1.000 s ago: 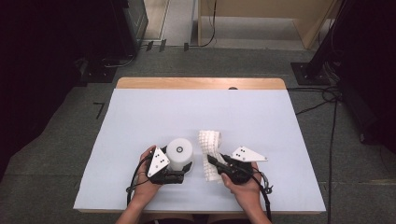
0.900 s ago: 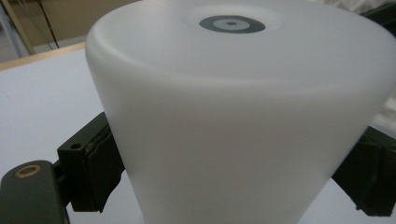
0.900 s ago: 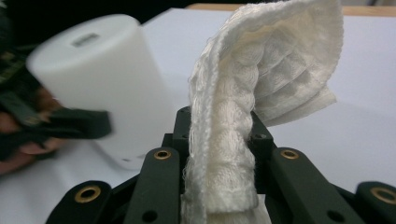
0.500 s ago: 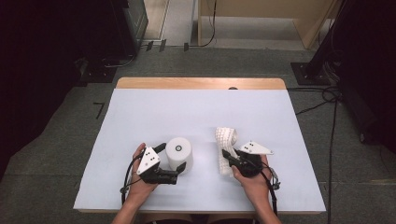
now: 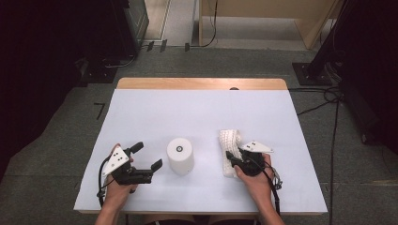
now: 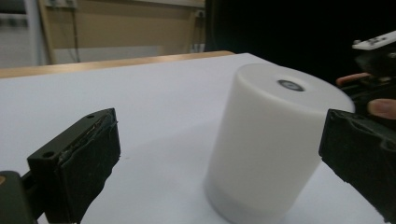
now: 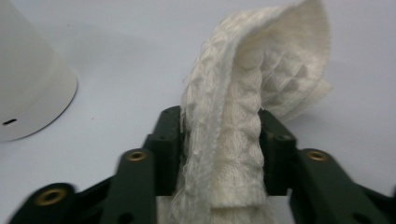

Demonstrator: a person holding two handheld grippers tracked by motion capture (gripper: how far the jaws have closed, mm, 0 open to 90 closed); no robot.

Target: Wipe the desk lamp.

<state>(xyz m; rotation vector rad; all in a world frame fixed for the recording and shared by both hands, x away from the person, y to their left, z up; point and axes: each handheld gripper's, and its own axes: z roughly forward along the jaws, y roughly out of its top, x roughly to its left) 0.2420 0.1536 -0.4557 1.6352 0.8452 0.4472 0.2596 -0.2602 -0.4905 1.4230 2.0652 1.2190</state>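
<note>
The left hand-held gripper (image 5: 146, 162) has released the cylinder (image 5: 180, 156) and withdrawn toward 9 o'clock, jaws apart. The right hand-held gripper (image 5: 233, 157) has carried the cloth (image 5: 229, 143) toward 3 o'clock; its jaws have just been opening, cloth between them.

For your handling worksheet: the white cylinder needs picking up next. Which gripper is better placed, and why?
Left. The left gripper stands open beside the white cylinder, which shows between its jaws in the left gripper view. The right gripper has just been opening, with the knitted cloth between its jaws.
</note>
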